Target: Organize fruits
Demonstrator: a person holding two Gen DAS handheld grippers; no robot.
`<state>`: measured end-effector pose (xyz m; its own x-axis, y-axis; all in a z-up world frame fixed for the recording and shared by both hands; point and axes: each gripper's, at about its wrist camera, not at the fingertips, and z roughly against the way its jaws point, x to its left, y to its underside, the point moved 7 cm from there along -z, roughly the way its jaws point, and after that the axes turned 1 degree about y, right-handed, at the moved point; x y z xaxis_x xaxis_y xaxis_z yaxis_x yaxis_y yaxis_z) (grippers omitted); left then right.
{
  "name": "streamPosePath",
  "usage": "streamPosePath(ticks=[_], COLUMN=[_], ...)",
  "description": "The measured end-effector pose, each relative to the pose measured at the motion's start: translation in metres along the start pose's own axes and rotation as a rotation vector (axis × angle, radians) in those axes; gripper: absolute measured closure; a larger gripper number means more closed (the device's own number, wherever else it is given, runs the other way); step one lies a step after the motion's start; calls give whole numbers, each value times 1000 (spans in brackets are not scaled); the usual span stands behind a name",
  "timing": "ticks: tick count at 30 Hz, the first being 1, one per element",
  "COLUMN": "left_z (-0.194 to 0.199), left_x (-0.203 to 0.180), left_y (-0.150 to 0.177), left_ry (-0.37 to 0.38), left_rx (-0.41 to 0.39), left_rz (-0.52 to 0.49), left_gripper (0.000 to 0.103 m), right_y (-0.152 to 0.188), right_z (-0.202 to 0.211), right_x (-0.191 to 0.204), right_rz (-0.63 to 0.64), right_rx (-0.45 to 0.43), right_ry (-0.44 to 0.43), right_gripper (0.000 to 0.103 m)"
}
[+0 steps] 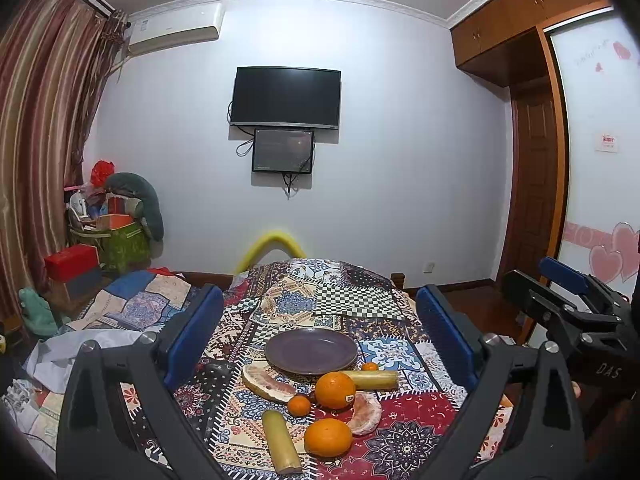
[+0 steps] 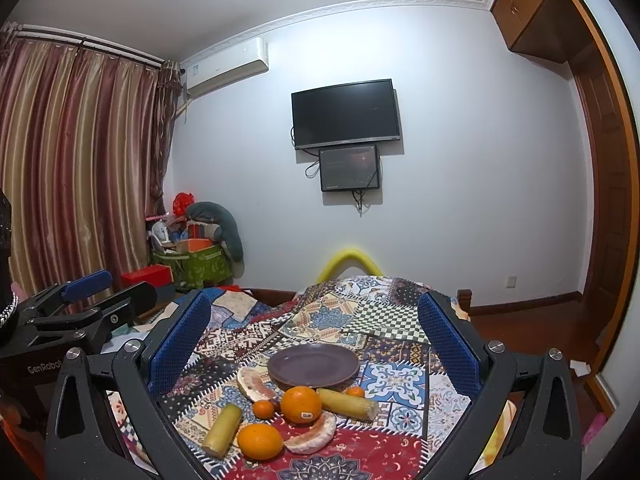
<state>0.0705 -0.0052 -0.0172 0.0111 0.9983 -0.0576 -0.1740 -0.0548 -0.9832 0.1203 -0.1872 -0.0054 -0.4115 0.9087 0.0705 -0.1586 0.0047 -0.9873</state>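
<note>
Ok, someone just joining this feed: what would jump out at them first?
Probably the fruit cluster on the patchwork cloth: two big oranges, pomelo pieces and yellow cane-like sticks, all just in front of an empty purple plate. Beyond it, a dark TV hangs on the far wall. Both the left gripper and right gripper hang open, holding nothing.

"DAS" is printed in pale letters on the black body of the right gripper (image 1: 608, 370), and "GenRobot" is seen on the left gripper (image 2: 44, 368), cut off at the edge. The sticker on the orange (image 2: 301, 404) and the wall sign (image 1: 608, 142) can't be read, too blurry.
</note>
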Motion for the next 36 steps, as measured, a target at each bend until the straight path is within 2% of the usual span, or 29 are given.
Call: streamPosePath(ticks=[36], left_z=[-3], left_x=[-1], left_y=[-2], left_ry=[8], left_rx=[8], left_rz=[9], left_gripper=[5], right_y=[1], right_z=[-1], right_x=[-2], right_rz=[1], right_rx=[-1], right_ry=[2], right_gripper=[0])
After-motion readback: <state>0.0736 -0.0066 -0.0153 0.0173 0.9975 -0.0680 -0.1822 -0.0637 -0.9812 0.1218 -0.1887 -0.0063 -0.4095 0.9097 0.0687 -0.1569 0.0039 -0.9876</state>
